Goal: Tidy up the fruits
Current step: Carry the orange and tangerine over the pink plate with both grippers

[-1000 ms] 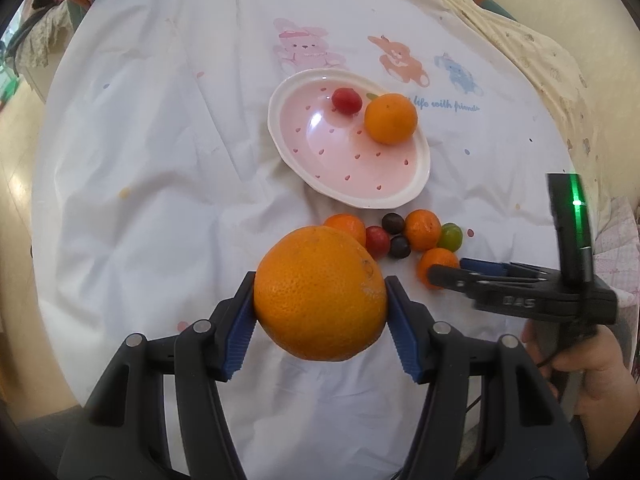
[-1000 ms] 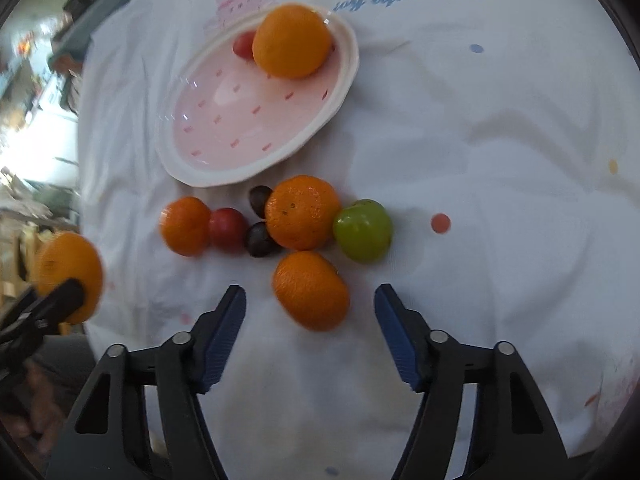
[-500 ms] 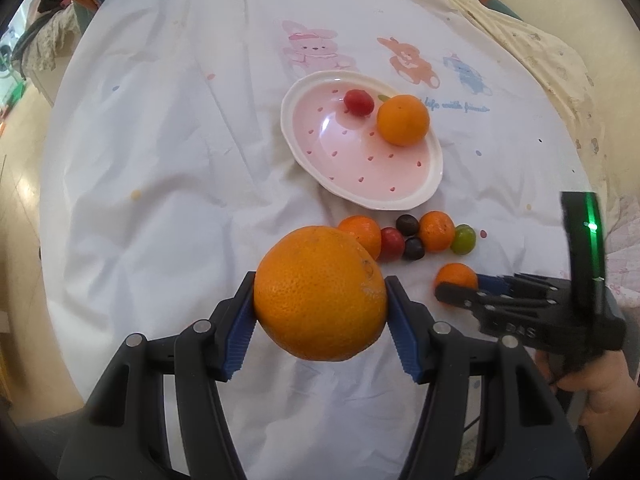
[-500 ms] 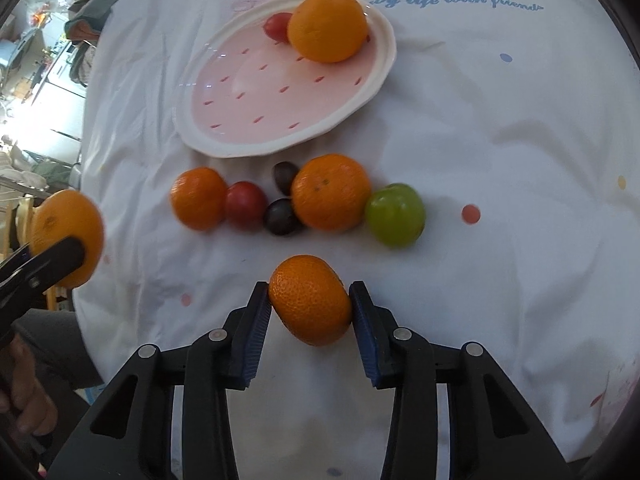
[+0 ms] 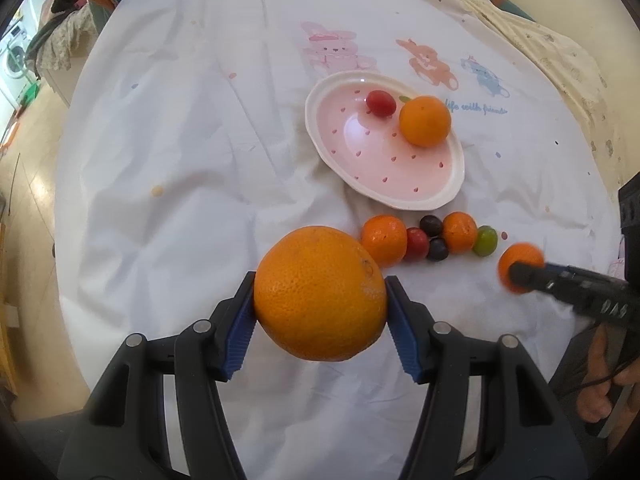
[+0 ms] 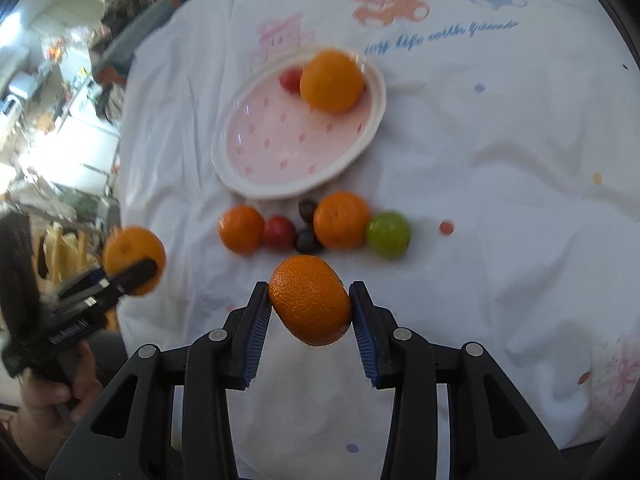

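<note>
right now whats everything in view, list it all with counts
plate: 1, pink with white rim, mid cloth
orange in plate: 1, orange, far side of plate
tomato in plate: 1, red, beside that orange
row tangerines: 2, orange, on cloth in front of plate
row tomato: 1, red, between the tangerines
dark grapes: 2, dark purple, middle of row
green grape: 1, green, right end of row
big orange: 1, orange, held off the cloth
small tangerine: 1, orange, held off the cloth
cloth: 1, white with animal prints, under everything
left gripper: 1, black with blue pads, shut on big orange
right gripper: 1, black with blue pads, shut on small tangerine
</note>
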`<state>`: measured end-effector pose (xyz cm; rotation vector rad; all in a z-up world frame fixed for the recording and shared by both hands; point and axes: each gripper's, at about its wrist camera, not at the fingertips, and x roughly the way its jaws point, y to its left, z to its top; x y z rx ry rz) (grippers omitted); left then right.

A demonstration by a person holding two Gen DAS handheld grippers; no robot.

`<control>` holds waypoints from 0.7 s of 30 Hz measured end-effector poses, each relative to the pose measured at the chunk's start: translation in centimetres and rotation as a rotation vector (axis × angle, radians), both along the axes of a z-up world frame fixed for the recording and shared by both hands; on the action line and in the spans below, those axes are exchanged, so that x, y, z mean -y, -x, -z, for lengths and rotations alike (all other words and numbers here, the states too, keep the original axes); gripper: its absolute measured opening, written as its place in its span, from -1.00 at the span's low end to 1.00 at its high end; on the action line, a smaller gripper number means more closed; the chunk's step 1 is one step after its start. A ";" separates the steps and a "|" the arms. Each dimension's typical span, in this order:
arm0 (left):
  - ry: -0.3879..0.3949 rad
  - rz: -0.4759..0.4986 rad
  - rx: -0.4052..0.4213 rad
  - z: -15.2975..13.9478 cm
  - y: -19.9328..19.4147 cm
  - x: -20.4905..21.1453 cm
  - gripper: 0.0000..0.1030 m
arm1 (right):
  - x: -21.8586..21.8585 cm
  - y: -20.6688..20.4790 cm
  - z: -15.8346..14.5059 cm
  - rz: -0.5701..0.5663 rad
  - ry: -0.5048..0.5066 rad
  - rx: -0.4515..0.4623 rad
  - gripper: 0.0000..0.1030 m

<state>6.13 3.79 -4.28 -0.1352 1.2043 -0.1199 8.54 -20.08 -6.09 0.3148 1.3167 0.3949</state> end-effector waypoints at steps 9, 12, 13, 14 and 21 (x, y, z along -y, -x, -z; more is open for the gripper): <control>0.056 -0.033 0.135 -6.6 -2.8 -0.6 0.10 | 1.4 -3.8 -6.7 0.036 -0.052 0.166 -0.18; 0.043 -0.021 0.159 -7.6 -4.7 -0.5 0.10 | 1.6 -5.5 -7.7 0.032 -0.038 0.185 -0.18; 0.029 -0.016 0.168 -7.8 -5.3 -0.4 0.10 | 1.6 -6.1 -7.9 0.034 -0.039 0.188 -0.18; 0.020 -0.011 0.176 -7.9 -6.0 -0.3 0.10 | 1.6 -6.8 -8.1 0.034 -0.039 0.190 -0.18; -0.009 -0.005 0.157 -5.9 -10.1 0.8 0.10 | 0.7 -10.3 -7.0 0.013 -0.006 0.174 -0.18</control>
